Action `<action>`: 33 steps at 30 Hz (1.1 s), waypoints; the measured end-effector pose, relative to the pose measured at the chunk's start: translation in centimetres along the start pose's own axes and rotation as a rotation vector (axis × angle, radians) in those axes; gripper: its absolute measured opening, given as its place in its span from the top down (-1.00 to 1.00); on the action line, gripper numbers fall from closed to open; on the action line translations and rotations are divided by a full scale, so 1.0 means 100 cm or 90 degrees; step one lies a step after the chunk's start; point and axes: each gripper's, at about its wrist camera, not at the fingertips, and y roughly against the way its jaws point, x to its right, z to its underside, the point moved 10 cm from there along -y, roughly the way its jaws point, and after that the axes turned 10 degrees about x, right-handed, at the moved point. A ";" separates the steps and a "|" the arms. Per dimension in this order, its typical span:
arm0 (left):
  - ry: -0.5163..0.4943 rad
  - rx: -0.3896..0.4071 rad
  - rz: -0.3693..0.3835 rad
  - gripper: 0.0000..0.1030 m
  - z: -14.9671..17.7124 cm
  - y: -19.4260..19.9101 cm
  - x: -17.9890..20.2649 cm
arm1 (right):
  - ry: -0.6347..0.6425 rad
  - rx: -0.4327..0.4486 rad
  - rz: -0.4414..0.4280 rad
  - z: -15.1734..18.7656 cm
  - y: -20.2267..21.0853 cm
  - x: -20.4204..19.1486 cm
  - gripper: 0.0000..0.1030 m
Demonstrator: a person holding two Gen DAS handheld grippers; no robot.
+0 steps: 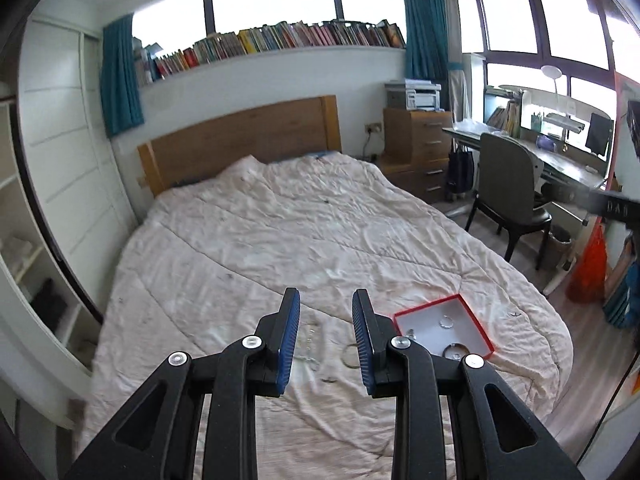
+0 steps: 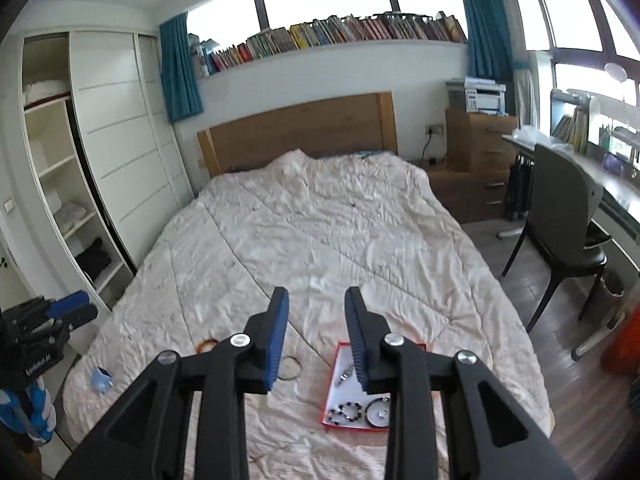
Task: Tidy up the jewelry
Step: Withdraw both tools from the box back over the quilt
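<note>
A red-rimmed white tray (image 1: 424,322) lies on the near right part of the bed. In the right wrist view the tray (image 2: 339,395) holds a dark bead bracelet (image 2: 347,412), a black round piece (image 2: 378,416) and a small silver piece (image 2: 346,374). A thin metal bangle (image 1: 350,356) (image 2: 290,368) and a clear plastic bag (image 1: 308,344) rest on the quilt left of the tray. An orange bangle (image 2: 206,345) lies further left. My left gripper (image 1: 326,295) and right gripper (image 2: 317,294) hang high above the bed, both open with nothing between the pads.
The bed's cream quilt (image 1: 300,232) fills the middle. A small blue object (image 2: 102,380) lies near its left edge. A chair (image 1: 508,184) and desk stand at the right, a white wardrobe (image 2: 120,140) at the left. The left gripper (image 2: 66,312) shows at the right view's left edge.
</note>
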 end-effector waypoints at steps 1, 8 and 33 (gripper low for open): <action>-0.002 0.007 -0.003 0.48 -0.007 0.008 -0.006 | 0.006 0.004 0.005 -0.008 0.005 -0.005 0.46; 0.000 0.079 -0.046 0.48 -0.070 0.077 -0.049 | 0.030 0.056 0.015 -0.077 0.045 -0.049 0.46; 0.114 -0.038 -0.073 0.36 0.102 -0.048 -0.118 | 0.109 -0.101 -0.174 0.152 -0.106 -0.117 0.45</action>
